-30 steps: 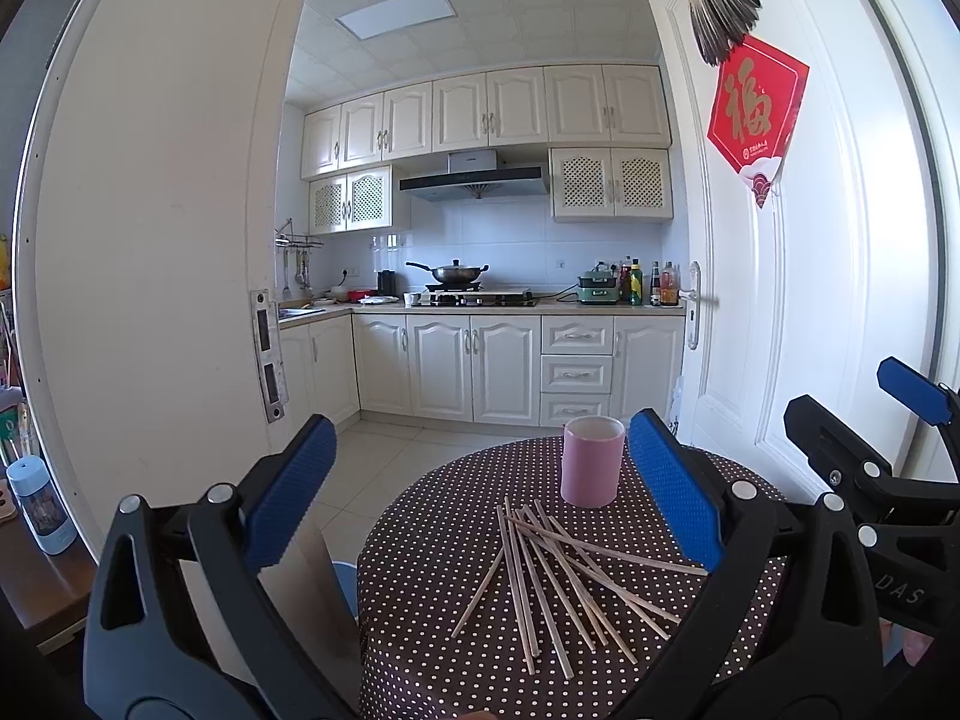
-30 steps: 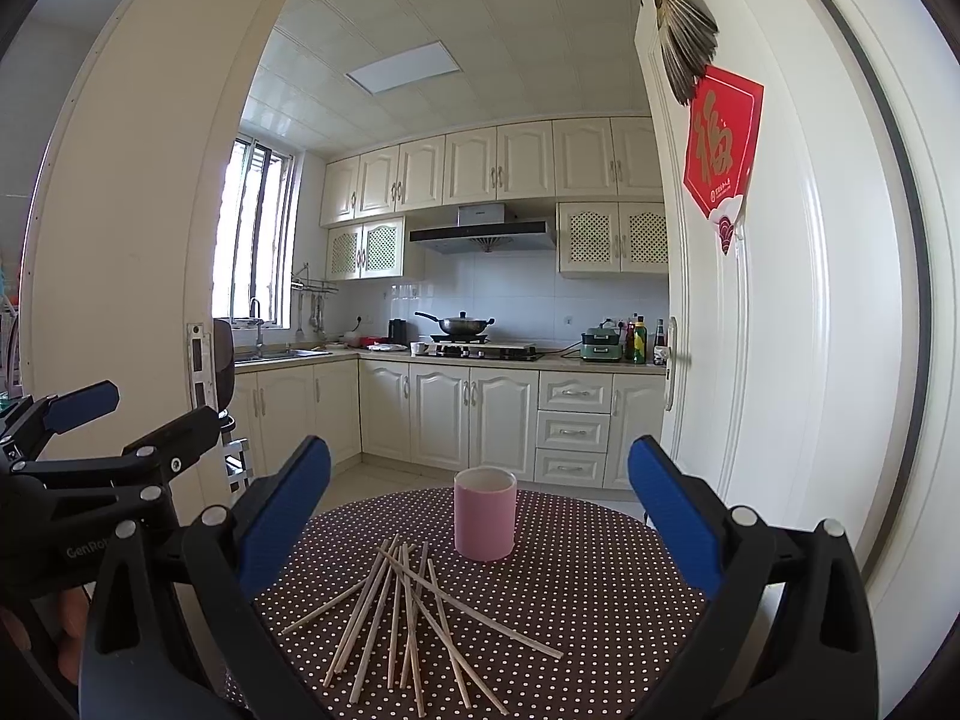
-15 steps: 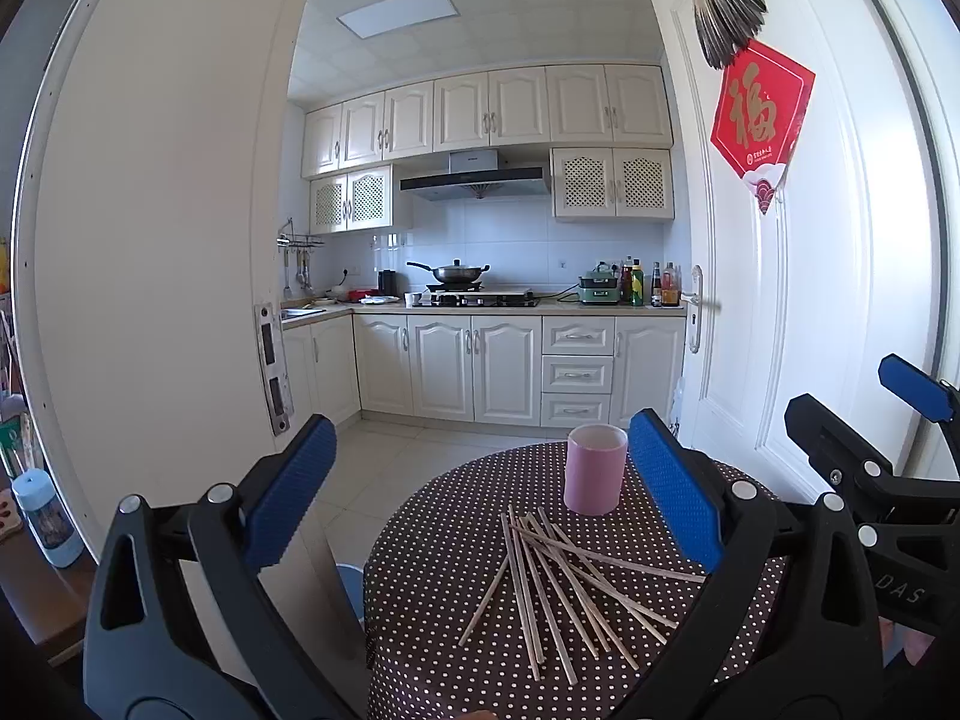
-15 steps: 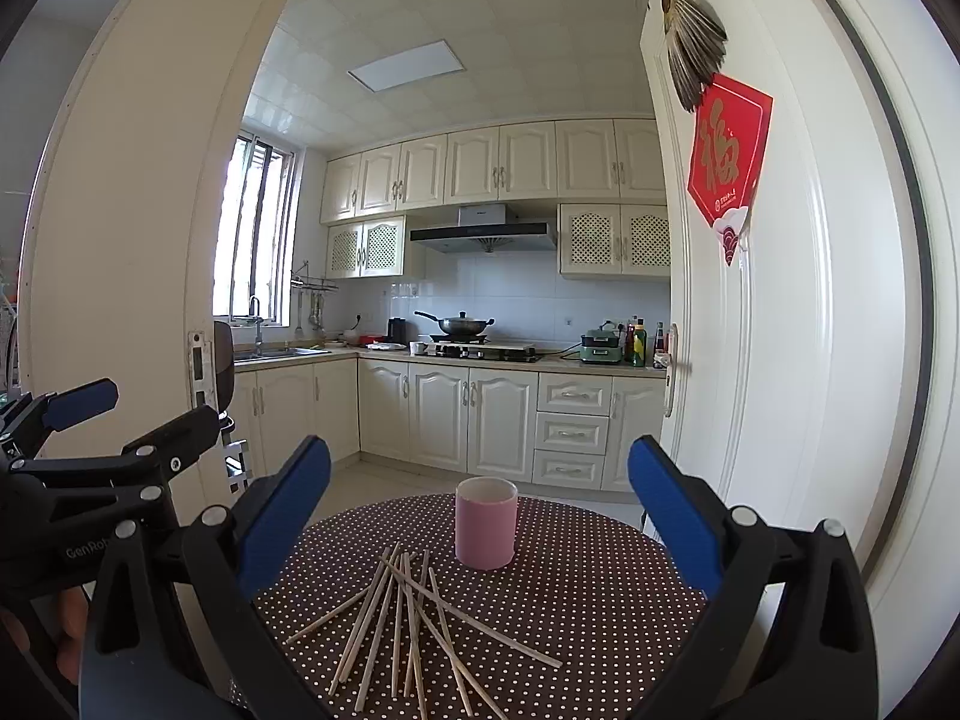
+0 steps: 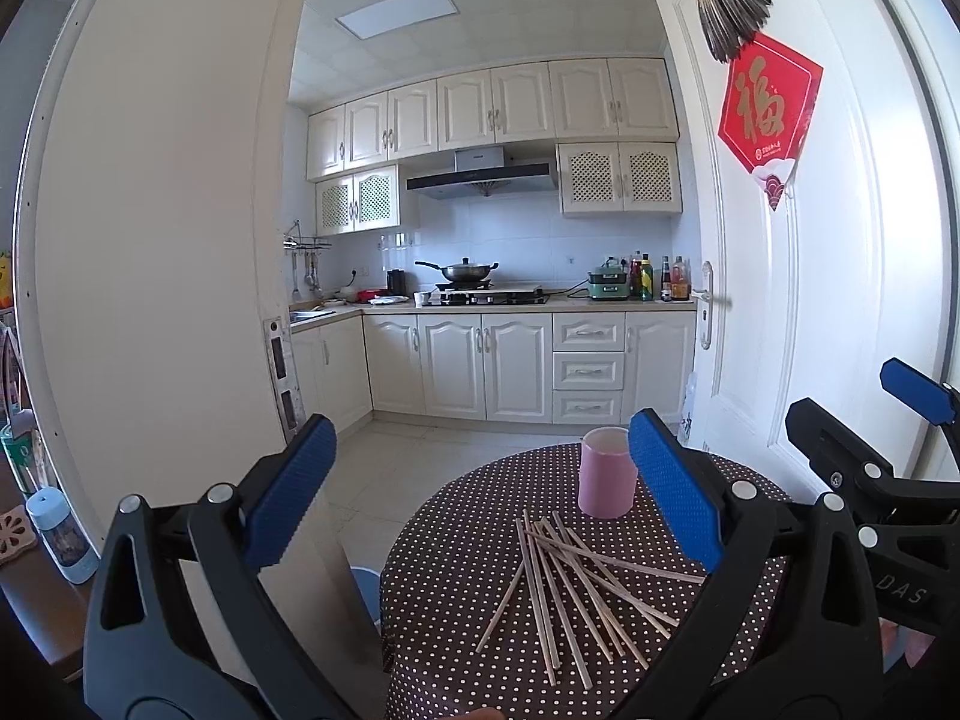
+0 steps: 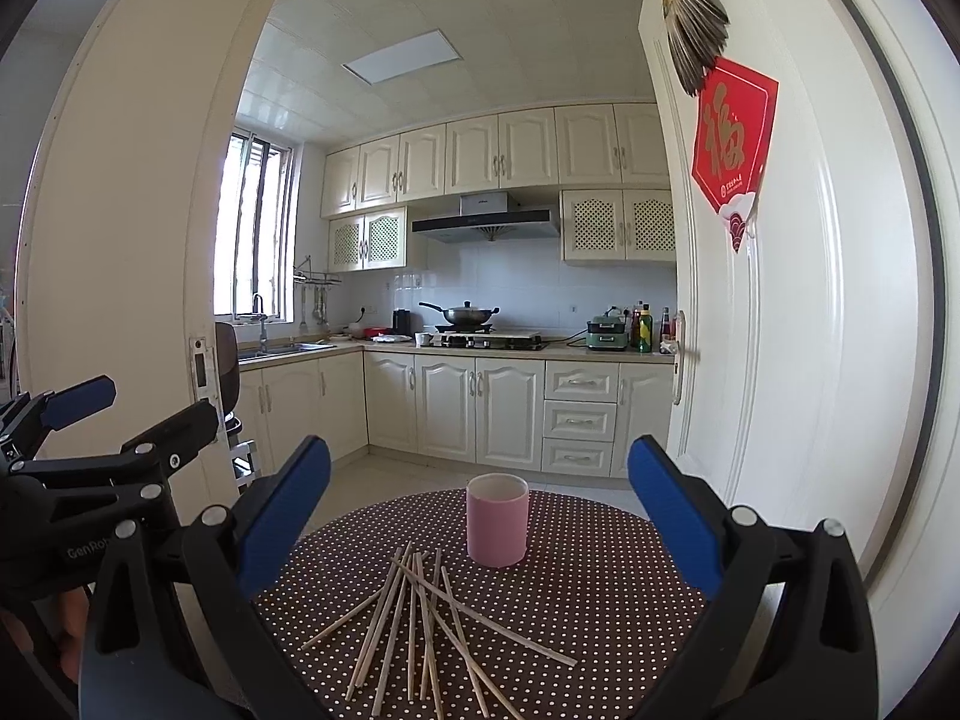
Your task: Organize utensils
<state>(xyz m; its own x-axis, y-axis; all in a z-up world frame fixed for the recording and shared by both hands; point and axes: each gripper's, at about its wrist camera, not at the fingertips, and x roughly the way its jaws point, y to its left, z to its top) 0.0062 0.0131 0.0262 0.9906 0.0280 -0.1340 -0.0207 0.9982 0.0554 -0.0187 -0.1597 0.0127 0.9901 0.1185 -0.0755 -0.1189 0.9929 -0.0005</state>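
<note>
Several wooden chopsticks [image 5: 570,588] [image 6: 423,624] lie scattered and crossed on a round table with a brown polka-dot cloth [image 5: 456,546] [image 6: 600,576]. A pink cup [image 5: 605,473] [image 6: 497,519] stands upright just behind them. My left gripper [image 5: 480,480] hovers open above and before the table's left side, nothing between its blue pads. My right gripper [image 6: 480,504] is open too, held above the table's near edge and framing the cup. The right gripper [image 5: 888,438] shows at the right of the left wrist view; the left gripper [image 6: 84,426] shows at the left of the right wrist view.
A white door [image 6: 780,312] with a red paper sign stands open at the right, close to the table. A white wall and door frame [image 5: 180,240] rise at the left. Kitchen cabinets and a stove [image 6: 480,336] lie beyond. A bottle [image 5: 60,534] stands on a left shelf.
Both grippers drifted slightly; in the left wrist view the table and cup slid a little right. Nothing was grasped and the jaws stayed open.
</note>
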